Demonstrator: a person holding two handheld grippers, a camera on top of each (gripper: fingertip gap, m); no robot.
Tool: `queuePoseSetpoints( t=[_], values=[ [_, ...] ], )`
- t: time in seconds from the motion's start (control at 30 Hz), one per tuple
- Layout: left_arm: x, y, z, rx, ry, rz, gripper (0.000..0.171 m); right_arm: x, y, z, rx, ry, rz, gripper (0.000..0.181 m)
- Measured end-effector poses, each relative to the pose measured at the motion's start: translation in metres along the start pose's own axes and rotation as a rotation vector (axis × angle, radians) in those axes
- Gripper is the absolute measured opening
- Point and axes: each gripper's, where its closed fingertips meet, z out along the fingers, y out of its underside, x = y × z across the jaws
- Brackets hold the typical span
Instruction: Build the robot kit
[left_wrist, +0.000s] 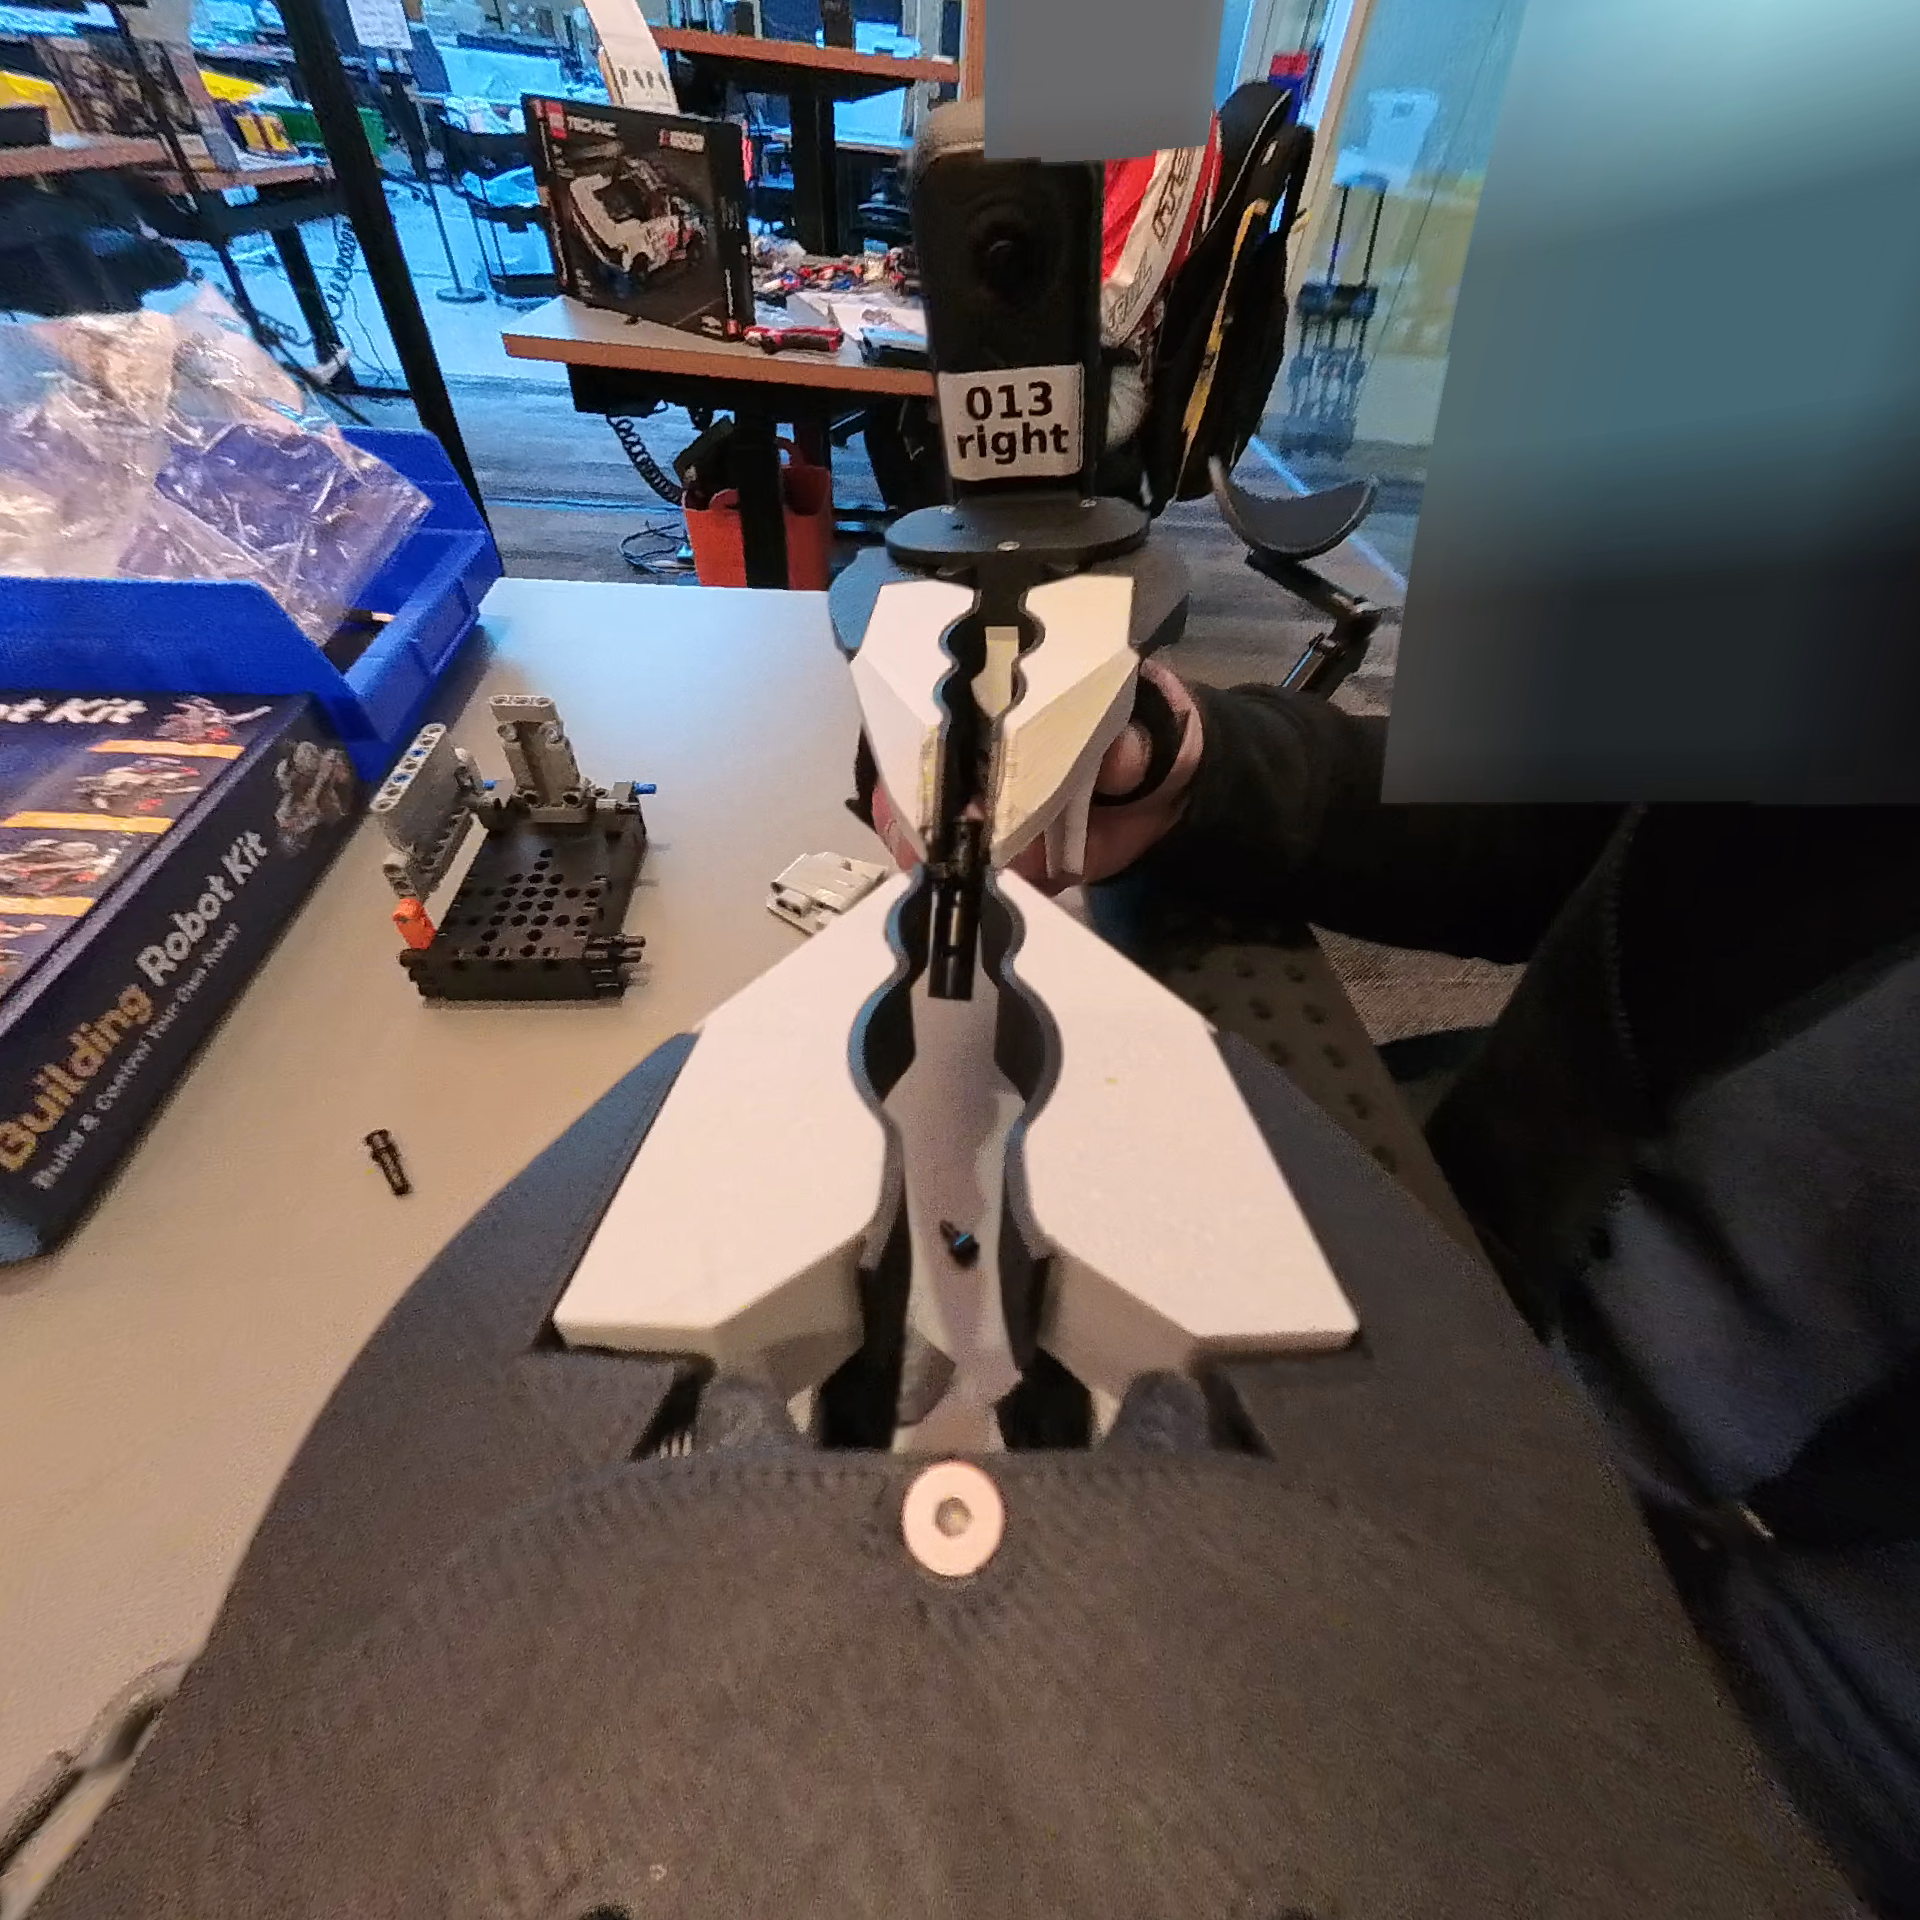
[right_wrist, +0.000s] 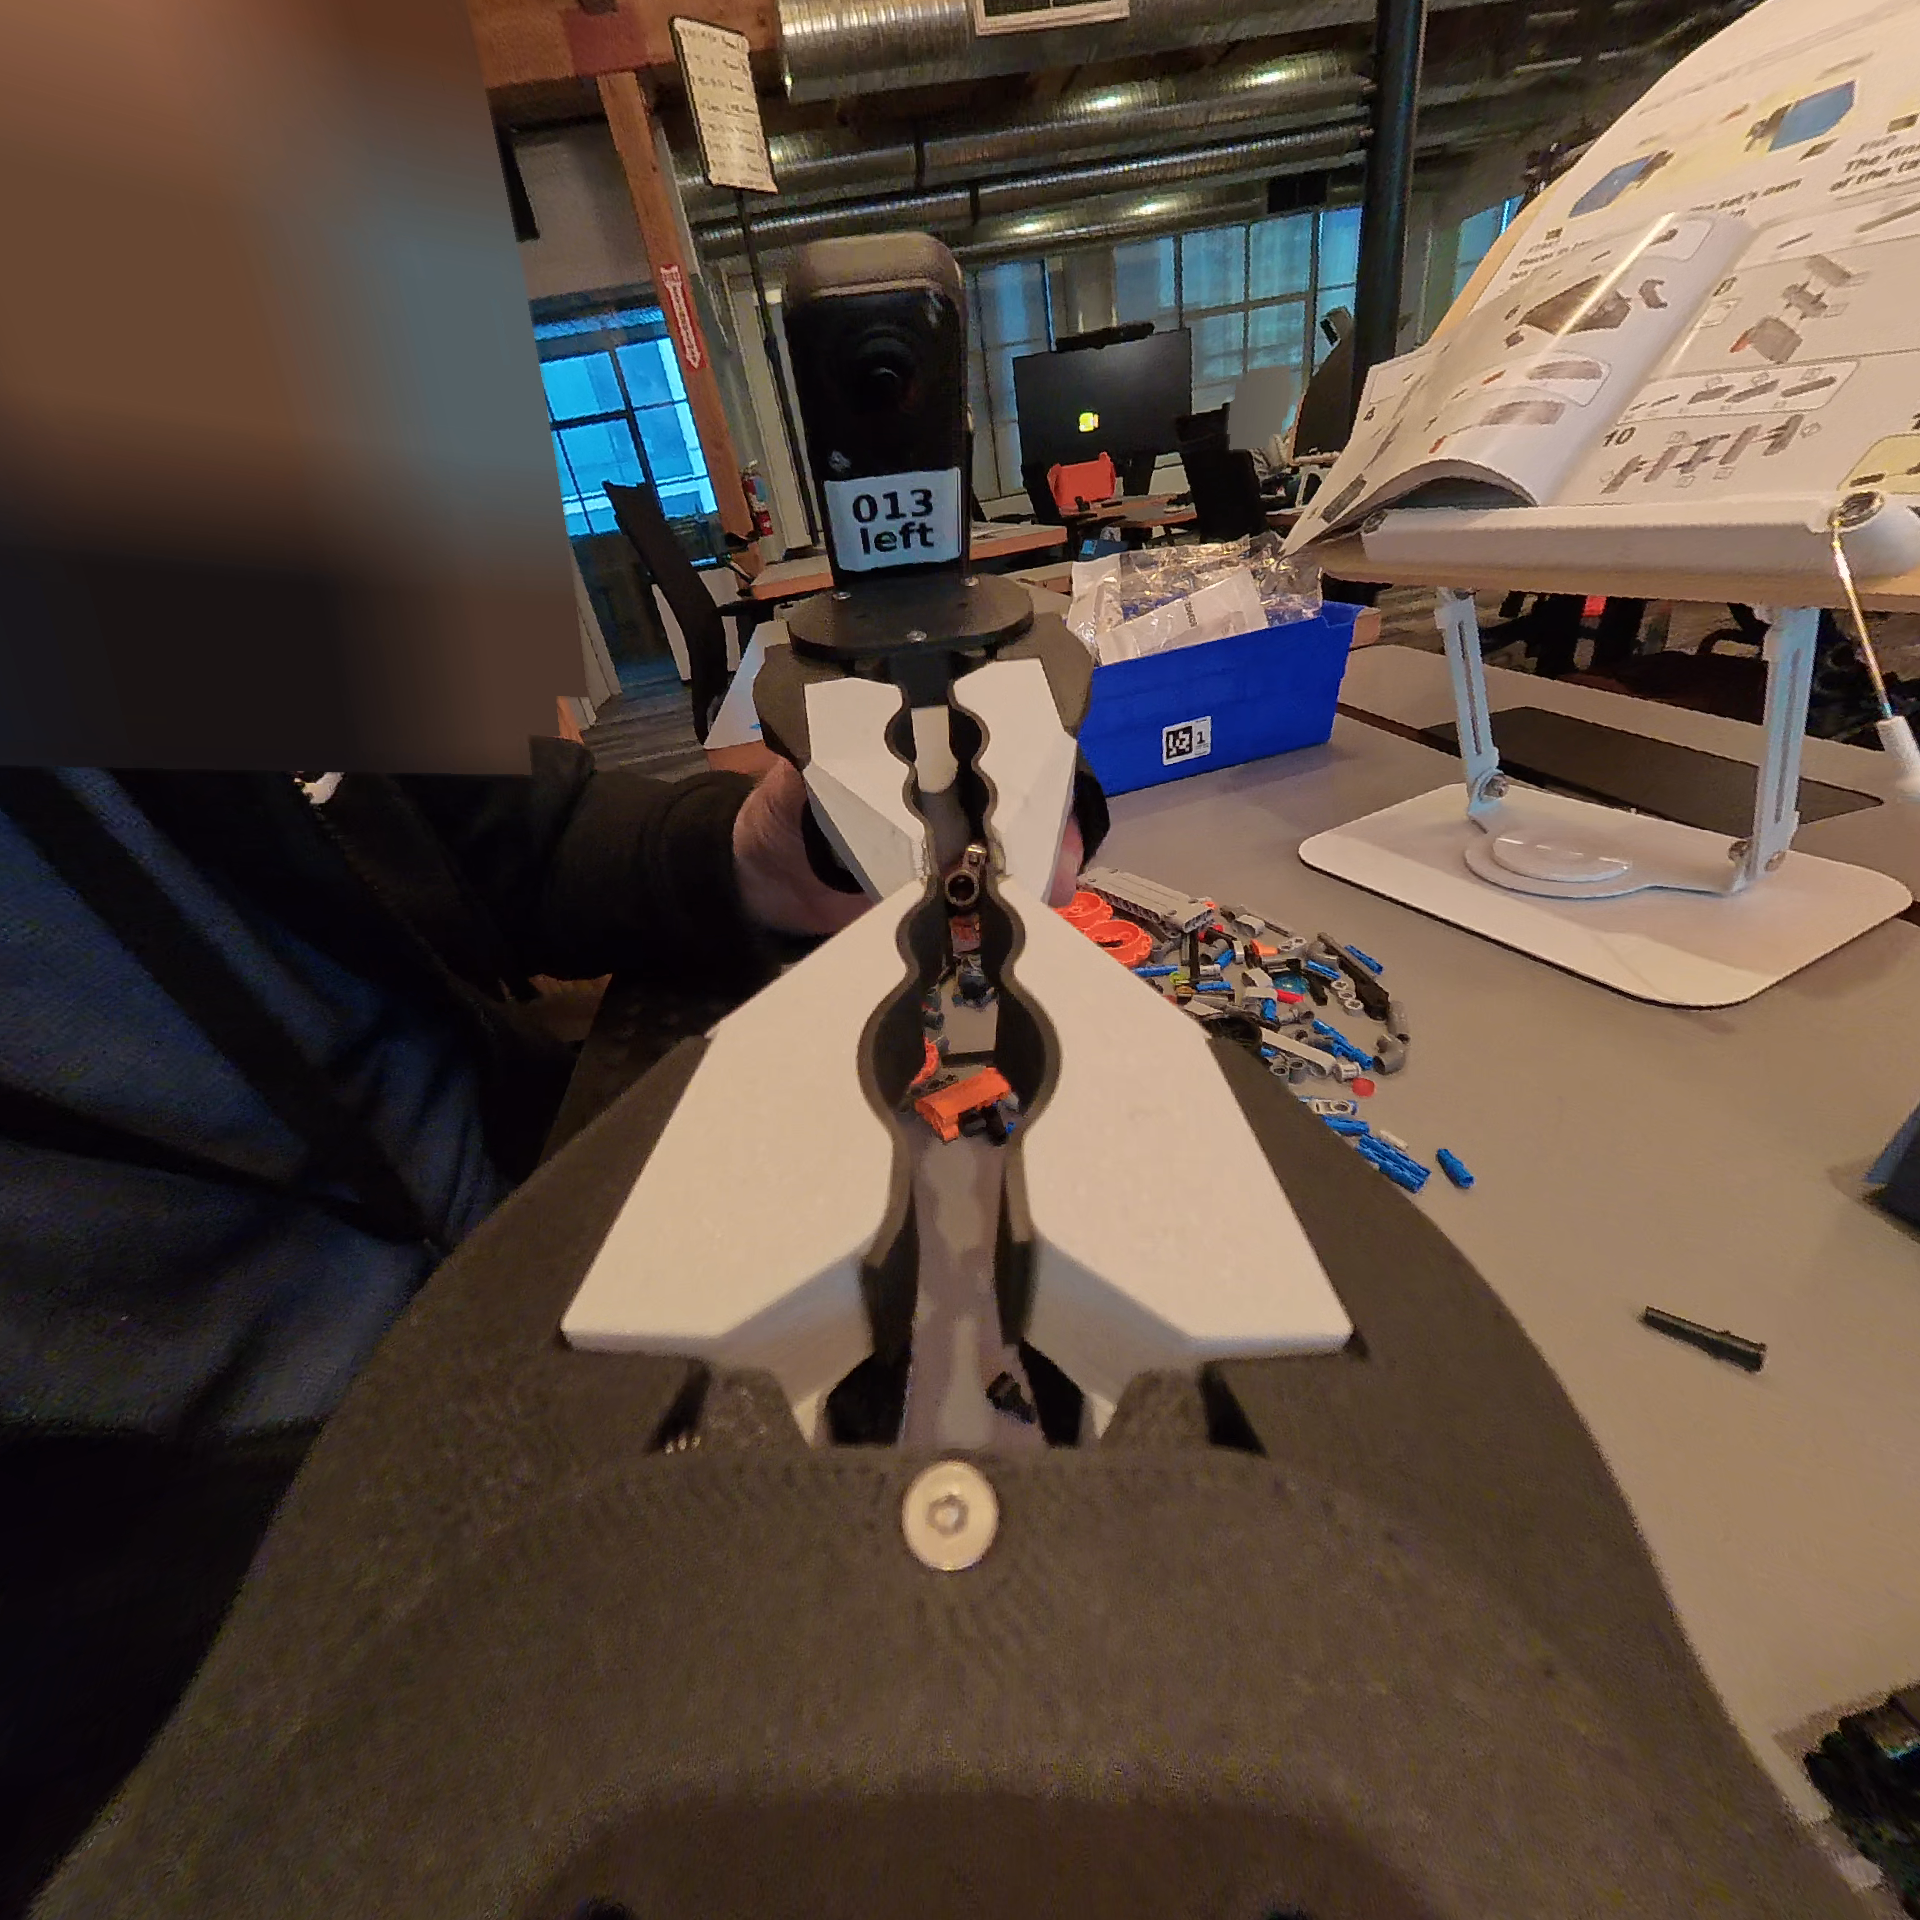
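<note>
Both sets of fingers are pinched down to a narrow slot and meet tip to tip over the desk edge. The left gripper (left_wrist: 956, 885) has a skinny black pin (left_wrist: 951, 935) sitting in its gap, and it looks clamped on it. The right gripper (right_wrist: 961, 902) faces it head on, with its tips right at the far end of the same pin. Honestly I can't tell whether it's really squeezing the pin or just touching it. My take is that with a part this tiny, the thing to get right is keeping both grippers on one straight line and the squeeze light, so the pin doesn't twist or pop out. A hand (left_wrist: 1132, 790) in a dark sleeve is wrapped around the right gripper's handle. Further out on the left side of the desk (left_wrist: 665, 665) there's a half-built black and grey assembly (left_wrist: 520, 883) with an orange bit on its corner. A loose black peg (left_wrist: 387, 1162) lies near it, and beyond are a kit box (left_wrist: 125, 935) and a blue bin (left_wrist: 312, 644) full of plastic bags. On the right side there's a scattered pile of loose pieces (right_wrist: 1299, 1008) in blue, grey and orange. Behind it an open instruction booklet (right_wrist: 1610, 312) is propped on a white stand (right_wrist: 1610, 914).
</note>
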Motion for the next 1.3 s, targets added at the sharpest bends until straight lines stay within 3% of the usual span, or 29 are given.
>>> queuePoseSetpoints(
  t=[0.23, 0.53, 0.67, 0.87, 1.13, 1.3],
  values=[
    [-0.005, -0.001, -0.011, 0.002, -0.002, -0.011, 0.004, 0.007, 0.002, 0.000, -0.009, 0.047, -0.014, 0.012],
    [-0.041, 0.006, -0.068, -0.114, -0.211, 0.054, 0.004, 0.041, 0.011, -0.014, -0.064, 0.200, -0.026, 0.015],
    [-0.062, 0.026, -0.111, -0.201, -0.351, 0.076, 0.004, 0.064, 0.019, -0.016, -0.174, 0.316, -0.049, 0.012],
    [-0.076, 0.051, -0.147, -0.211, -0.421, 0.011, 0.004, 0.092, 0.047, 0.008, -0.457, 0.369, -0.048, 0.010],
    [-0.080, 0.068, -0.154, -0.210, -0.403, -0.029, 0.004, 0.145, 0.101, 0.042, -0.800, 0.383, -0.103, 0.009],
    [-0.080, 0.074, -0.149, -0.215, -0.378, -0.042, 0.004, 0.168, 0.124, 0.051, -0.887, 0.354, -0.063, 0.010]
  ],
)
